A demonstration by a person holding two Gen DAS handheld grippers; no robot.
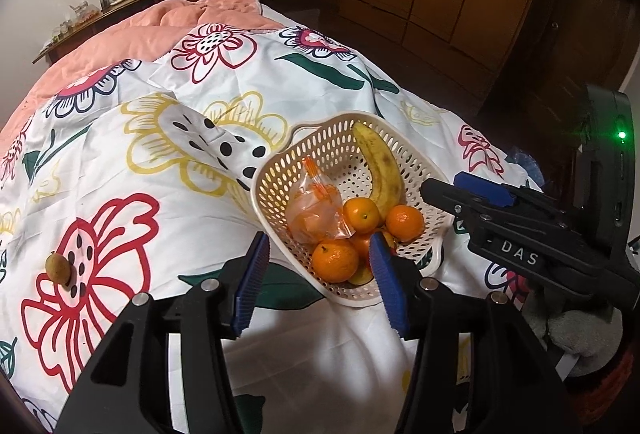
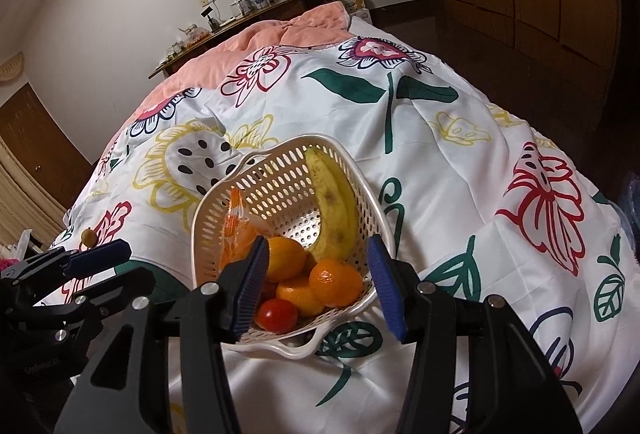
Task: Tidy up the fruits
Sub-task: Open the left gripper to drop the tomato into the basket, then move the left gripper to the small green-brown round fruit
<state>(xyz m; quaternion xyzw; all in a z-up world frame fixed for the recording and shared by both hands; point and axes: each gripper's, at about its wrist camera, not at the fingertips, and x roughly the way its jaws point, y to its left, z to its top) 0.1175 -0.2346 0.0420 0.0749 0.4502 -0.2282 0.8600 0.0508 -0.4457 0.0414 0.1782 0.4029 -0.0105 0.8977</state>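
Nearest the lens, the left gripper (image 1: 318, 284) hangs with its blue pads apart and nothing pressed between them; the right gripper (image 2: 318, 284) is likewise spread and empty. Beneath lies the floral bedspread (image 1: 160, 161). On it the cream basket (image 1: 276, 173) tilts, holding a banana (image 1: 380, 169), a clear bag (image 1: 316, 209), oranges (image 1: 335, 261) and a tomato (image 2: 277, 315). A small brown fruit (image 1: 61, 268) sits well apart on the cloth.

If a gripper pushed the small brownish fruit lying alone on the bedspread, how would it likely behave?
The small brownish fruit looks rounded, so it would probably roll rather than slide. The floral bedspread is soft and creased, which may slow it or steer it off course. It sits apart from the basket, near the bed's edge, so a careless nudge could send it off.
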